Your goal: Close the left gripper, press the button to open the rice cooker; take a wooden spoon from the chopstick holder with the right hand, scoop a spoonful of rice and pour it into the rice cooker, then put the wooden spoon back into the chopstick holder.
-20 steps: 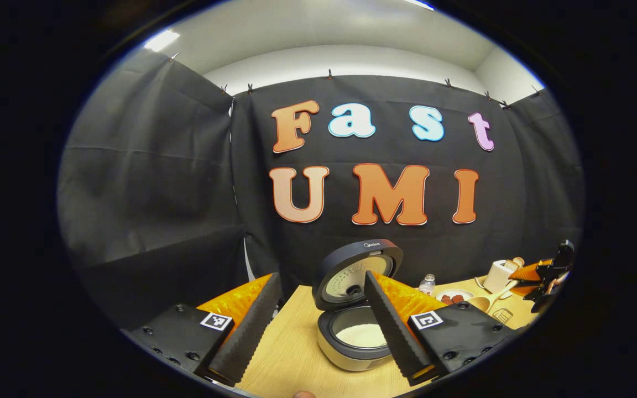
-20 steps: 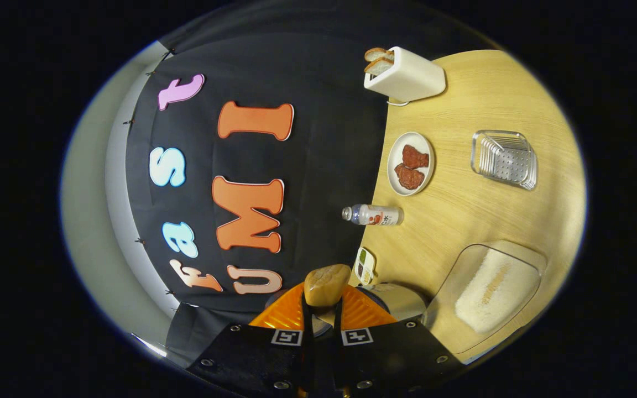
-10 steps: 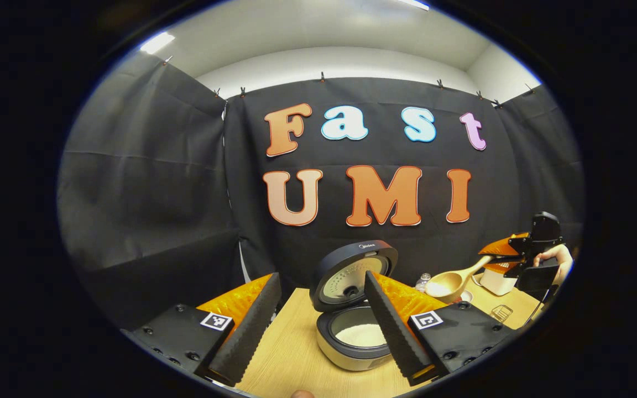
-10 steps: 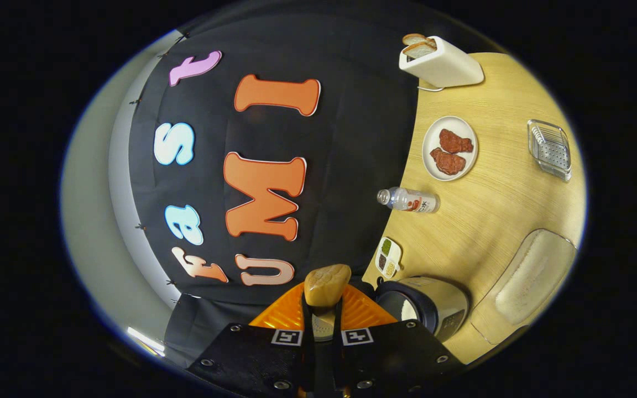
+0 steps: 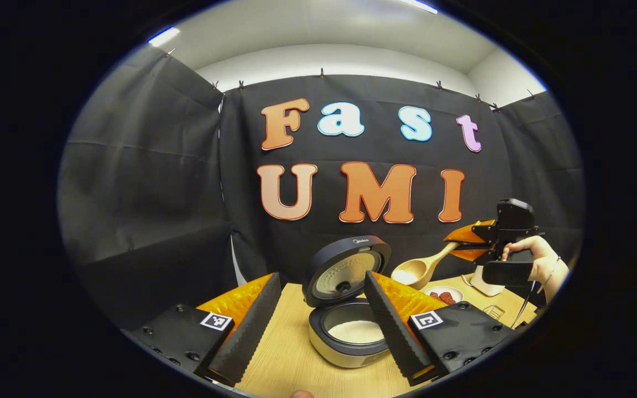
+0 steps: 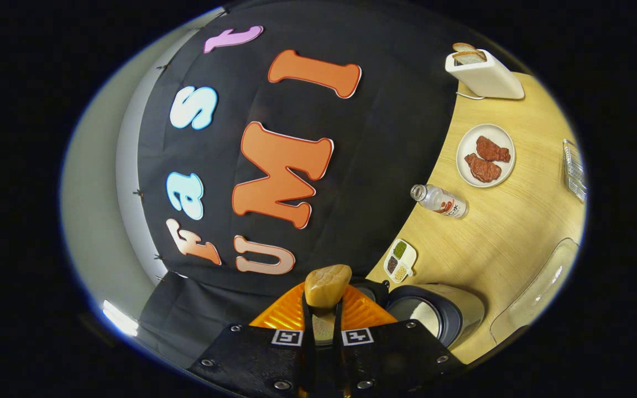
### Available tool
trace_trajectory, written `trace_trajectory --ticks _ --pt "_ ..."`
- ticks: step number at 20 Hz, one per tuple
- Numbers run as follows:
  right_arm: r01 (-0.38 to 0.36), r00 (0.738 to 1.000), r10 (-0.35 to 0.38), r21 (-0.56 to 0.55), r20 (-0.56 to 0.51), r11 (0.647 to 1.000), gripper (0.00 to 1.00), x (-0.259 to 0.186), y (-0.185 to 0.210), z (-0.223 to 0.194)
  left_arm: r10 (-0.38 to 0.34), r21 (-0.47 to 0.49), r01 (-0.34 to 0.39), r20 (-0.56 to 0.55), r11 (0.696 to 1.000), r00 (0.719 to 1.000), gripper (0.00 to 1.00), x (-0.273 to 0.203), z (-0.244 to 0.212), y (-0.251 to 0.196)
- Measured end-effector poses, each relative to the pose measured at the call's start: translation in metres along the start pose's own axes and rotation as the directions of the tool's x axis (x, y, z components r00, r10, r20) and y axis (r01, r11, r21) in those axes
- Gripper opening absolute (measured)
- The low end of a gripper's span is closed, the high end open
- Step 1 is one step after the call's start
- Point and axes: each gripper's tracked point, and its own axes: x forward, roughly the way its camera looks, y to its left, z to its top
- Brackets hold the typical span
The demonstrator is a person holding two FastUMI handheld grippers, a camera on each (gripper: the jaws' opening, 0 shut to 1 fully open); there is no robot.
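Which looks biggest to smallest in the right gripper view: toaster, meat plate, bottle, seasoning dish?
1. toaster
2. meat plate, close to the toaster in apparent size, so that order is unsure
3. bottle
4. seasoning dish

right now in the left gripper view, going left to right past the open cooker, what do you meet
Open dark-lidded rice cooker → pale wooden spoon with rice in its bowl → right gripper clamping the spoon's handle → hand holding that gripper.

The left gripper hangs with its fingers spread above the worktop. Beyond them, the rice cooker stands open. At right, the right gripper holds a wooden spoon loaded with rice.
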Motion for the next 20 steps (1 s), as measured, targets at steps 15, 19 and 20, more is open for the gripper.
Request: trace_trajectory --ticks 15,19,20 --pt "0.025 1.000 -0.021 -0.267 0.019 0.963 0.11 0.019 0.017 -0.021 0.002 -0.016 -0.002 -0.006 1.000 1.000 1.00 -0.002 0.001 0.026" --pt "0.020 1.000 -0.015 -0.305 0.020 0.952 0.12 0.023 0.021 -0.025 0.002 -0.017 -0.002 -0.009 1.000 1.000 1.00 0.000 0.000 0.028" --pt "0.018 1.000 -0.013 -0.319 0.019 0.948 0.11 0.025 0.023 -0.026 0.003 -0.016 -0.003 -0.010 1.000 1.000 1.00 -0.001 0.000 0.029"
